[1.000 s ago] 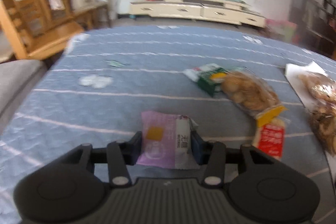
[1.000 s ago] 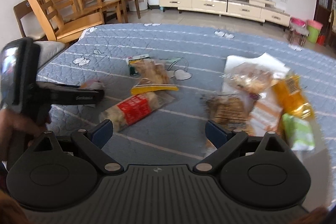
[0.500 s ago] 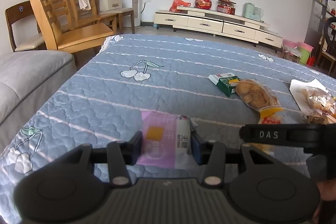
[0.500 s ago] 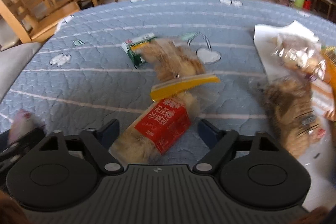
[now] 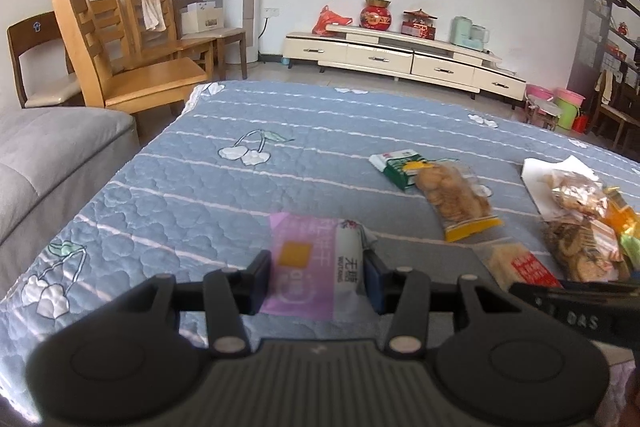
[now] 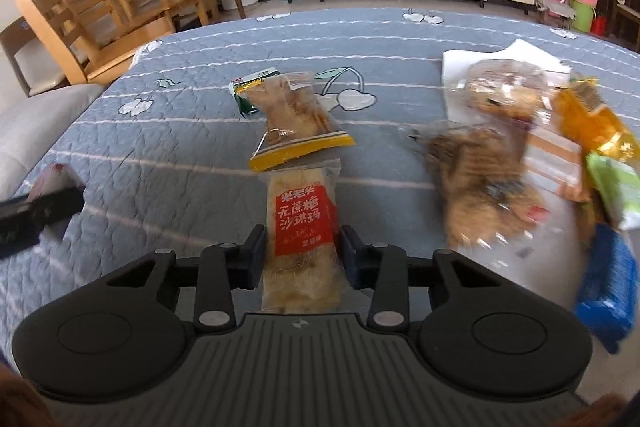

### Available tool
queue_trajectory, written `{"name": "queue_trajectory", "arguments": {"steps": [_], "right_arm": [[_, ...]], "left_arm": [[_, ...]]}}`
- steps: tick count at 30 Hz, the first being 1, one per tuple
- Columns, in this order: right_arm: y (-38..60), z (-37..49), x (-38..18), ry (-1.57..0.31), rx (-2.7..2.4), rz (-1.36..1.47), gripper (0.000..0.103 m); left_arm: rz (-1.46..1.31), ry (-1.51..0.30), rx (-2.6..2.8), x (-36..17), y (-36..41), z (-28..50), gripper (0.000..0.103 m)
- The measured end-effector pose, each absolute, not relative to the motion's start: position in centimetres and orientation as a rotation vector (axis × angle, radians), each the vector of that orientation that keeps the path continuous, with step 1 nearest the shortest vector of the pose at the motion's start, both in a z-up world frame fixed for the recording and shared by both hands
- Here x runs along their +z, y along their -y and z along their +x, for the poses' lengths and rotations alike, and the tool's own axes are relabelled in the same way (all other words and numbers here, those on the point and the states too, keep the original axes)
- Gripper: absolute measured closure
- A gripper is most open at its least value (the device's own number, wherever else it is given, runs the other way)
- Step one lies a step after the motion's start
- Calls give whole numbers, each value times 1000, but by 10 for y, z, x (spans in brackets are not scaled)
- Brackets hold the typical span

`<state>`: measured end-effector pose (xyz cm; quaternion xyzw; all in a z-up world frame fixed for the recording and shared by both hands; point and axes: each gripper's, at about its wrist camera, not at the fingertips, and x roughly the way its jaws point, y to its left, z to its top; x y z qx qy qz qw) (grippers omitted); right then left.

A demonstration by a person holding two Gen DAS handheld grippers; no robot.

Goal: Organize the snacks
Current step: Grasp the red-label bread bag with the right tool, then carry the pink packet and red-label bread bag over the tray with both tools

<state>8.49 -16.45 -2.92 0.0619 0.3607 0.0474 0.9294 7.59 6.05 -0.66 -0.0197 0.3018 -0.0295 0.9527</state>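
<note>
Blue quilted bedcover (image 5: 240, 195) fills our left wrist view, chairs and a low cabinet behind. Our left gripper (image 5: 316, 277) pinches the purple snack packet (image 5: 308, 263), held above the cover as before; the view has swung so that the far wall shows plainly. Over to the right wrist view: our right gripper (image 6: 302, 253) has just been closing, and its jaws now press on the red-label snack bar (image 6: 302, 227), which a second ago lay ahead of wide-spread jaws. Both hands loaded, we judge sorting onto the pile (image 6: 500, 155) comes next.
</note>
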Motion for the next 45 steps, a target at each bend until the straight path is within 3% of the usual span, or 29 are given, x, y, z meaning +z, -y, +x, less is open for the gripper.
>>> {"name": "queue_trajectory", "arguments": {"steps": [18, 45], "right_arm": [[214, 5, 34, -524, 139, 97, 55], [247, -35, 47, -394, 70, 122, 55]], "left_arm": [[-2, -541, -105, 27, -27, 33, 56], [19, -514, -146, 46, 6, 14, 56]]}}
